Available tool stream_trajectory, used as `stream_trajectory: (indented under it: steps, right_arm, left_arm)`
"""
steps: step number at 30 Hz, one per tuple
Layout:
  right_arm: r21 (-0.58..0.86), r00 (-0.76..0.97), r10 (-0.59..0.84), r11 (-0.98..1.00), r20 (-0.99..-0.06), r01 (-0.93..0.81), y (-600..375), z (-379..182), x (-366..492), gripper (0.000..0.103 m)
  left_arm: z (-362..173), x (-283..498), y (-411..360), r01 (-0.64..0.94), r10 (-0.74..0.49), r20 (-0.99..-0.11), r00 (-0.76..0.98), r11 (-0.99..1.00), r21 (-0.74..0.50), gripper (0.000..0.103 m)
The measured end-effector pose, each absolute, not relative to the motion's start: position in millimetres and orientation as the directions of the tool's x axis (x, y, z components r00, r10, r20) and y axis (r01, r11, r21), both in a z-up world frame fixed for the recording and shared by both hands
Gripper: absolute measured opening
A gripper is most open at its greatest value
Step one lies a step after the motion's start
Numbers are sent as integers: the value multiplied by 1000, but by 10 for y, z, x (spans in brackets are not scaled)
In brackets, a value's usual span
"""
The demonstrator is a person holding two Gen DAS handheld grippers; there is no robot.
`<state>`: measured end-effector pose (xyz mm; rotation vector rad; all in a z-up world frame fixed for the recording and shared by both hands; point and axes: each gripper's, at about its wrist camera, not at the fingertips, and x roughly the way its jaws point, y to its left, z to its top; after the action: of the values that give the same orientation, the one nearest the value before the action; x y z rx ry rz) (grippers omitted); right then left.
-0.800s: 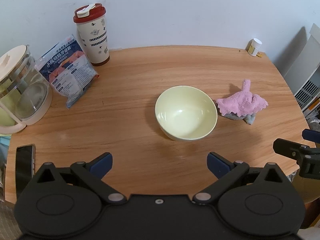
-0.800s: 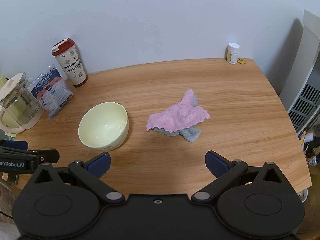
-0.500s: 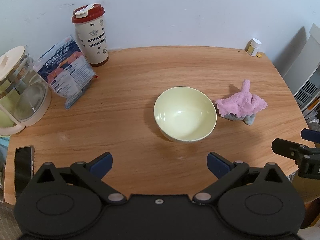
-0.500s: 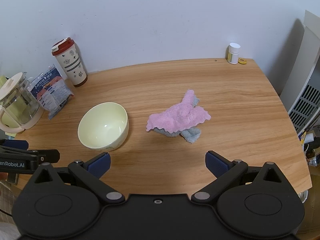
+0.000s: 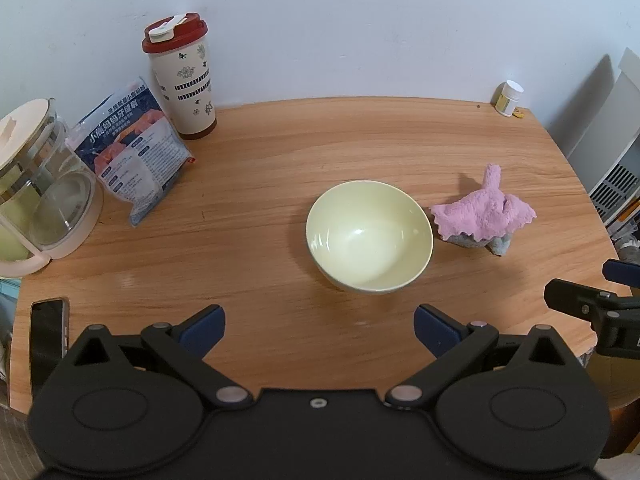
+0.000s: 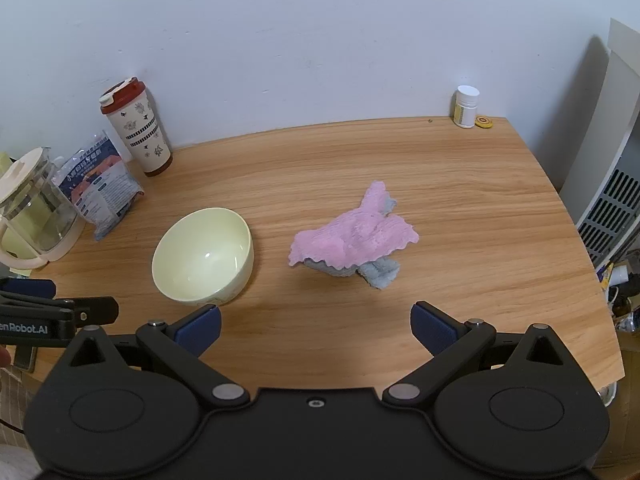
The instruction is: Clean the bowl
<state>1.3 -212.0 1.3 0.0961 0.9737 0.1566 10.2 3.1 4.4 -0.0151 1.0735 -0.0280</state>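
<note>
Your right tongs (image 6: pixel 316 322), wide open and empty, face the crumpled pink-and-grey cloth (image 6: pixel 354 240) straight ahead. The pale yellow glazed bowl (image 5: pixel 370 236) sits mid-tabletop, dead ahead of your equally open, empty left tongs (image 5: pixel 318 326).

A pale yellow bowl (image 5: pixel 369 237) stands upright and empty mid-desk (image 5: pixel 360 140). Just right of it, not touching, lies a crumpled pink cloth (image 6: pixel 354 240) (grey underside showing), one corner peaked upward.
</note>
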Motion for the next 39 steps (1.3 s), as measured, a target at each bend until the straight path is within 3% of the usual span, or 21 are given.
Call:
stream_trajectory:
  steps: [28, 39]
  right_arm:
    - [165, 521, 187, 982, -833, -90, -2145, -41, 108, 103]
    - [193, 543, 257, 966, -800, -172, -2270, -80, 259, 101]
  left_arm:
    - [-28, 177, -48, 2, -28, -895, 445, 1000, -30, 103]
    - [-31, 280, -162, 80, -67, -884, 462, 996, -34, 103]
